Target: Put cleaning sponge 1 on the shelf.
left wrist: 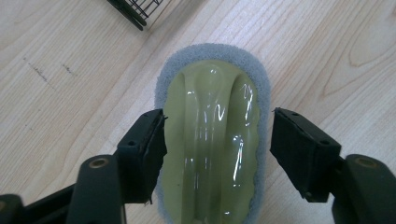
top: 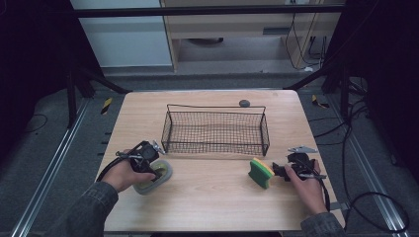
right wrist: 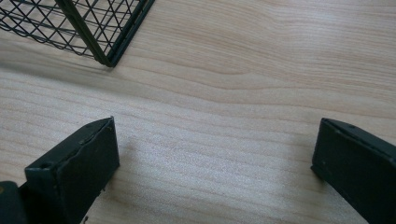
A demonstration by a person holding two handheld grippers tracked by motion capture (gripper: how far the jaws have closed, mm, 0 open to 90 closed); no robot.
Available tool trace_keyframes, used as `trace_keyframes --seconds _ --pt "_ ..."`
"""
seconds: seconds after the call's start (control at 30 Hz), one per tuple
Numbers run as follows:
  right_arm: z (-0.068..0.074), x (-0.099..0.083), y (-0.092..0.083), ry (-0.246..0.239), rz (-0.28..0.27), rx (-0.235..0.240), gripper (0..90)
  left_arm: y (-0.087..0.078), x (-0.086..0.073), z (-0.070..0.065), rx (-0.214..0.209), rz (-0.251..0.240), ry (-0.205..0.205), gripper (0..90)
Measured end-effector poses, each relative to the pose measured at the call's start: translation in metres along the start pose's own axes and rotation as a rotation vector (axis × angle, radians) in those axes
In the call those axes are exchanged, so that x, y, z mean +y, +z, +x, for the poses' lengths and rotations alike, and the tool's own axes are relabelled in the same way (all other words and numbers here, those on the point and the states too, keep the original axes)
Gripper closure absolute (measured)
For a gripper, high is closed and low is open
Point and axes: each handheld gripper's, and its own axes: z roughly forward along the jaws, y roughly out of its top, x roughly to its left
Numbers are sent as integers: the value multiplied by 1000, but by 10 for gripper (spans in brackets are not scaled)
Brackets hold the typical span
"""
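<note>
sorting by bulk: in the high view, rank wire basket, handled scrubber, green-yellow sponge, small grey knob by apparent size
1. wire basket
2. handled scrubber, partly hidden by the left gripper
3. green-yellow sponge, near enough in size to leave 2 and 3 unsure
4. small grey knob

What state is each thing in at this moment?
Left gripper: open, jaws either side of the scrubber.
Scrubber: flat on the table, not gripped.
Right gripper: open, holding nothing.
Sponge: on edge, beside the right gripper.
Wire basket: upright, empty.
</note>
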Motion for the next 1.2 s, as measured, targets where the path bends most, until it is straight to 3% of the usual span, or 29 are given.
trace_keyframes --seconds 0.1,0.2,0.6,0.83,1.1,1.2 --pt "0 0 0 0 -1 1 8 1 1 2 -2 12 7 372" --pt "0 0 0 -4 2 0 9 4 3 4 -34 17 16 423" --pt "0 0 0 -8 5 1 9 14 5 5 -20 33 26 468" --pt "0 0 0 -9 5 2 9 19 7 8 -33 44 23 514" --pt "0 0 0 -10 4 3 9 15 2 10 -35 36 4 517" --pt "0 0 0 -10 4 3 9 17 0 14 -60 32 -24 574"
